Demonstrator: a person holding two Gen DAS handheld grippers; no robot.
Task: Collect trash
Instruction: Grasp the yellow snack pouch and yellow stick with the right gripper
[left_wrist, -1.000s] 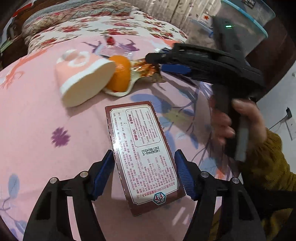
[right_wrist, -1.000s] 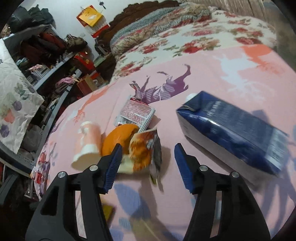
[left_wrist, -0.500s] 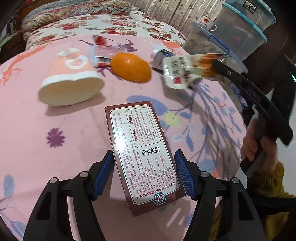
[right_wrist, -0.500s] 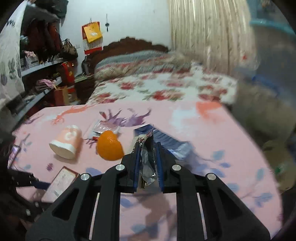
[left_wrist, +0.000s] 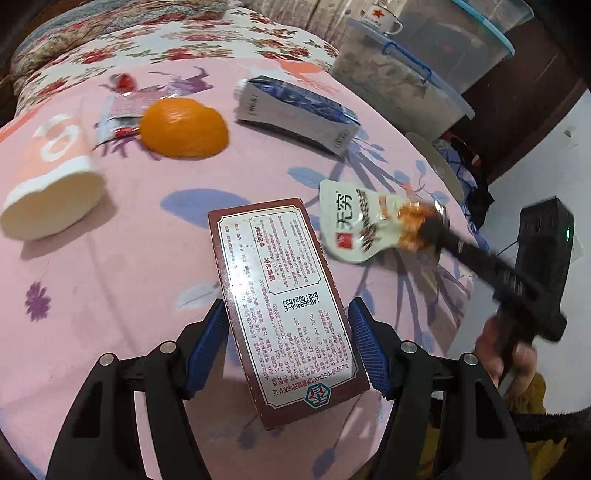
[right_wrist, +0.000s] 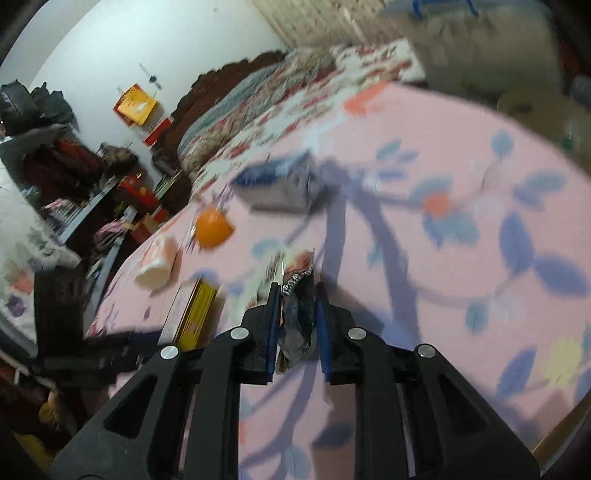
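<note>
Slipping free looked the main risk: the right claw (right_wrist: 295, 314) pinched only the crumpled end of the wrapper (left_wrist: 364, 229), clear above the table (left_wrist: 122, 280), and its jaws had just been easing slightly apart around it. The left claw (left_wrist: 288, 350) gripped the box (left_wrist: 284, 302) by its long edges, fairly wide. Carton (left_wrist: 295, 110), orange (left_wrist: 183, 128) and cup (left_wrist: 51, 177) lay beyond.
</note>
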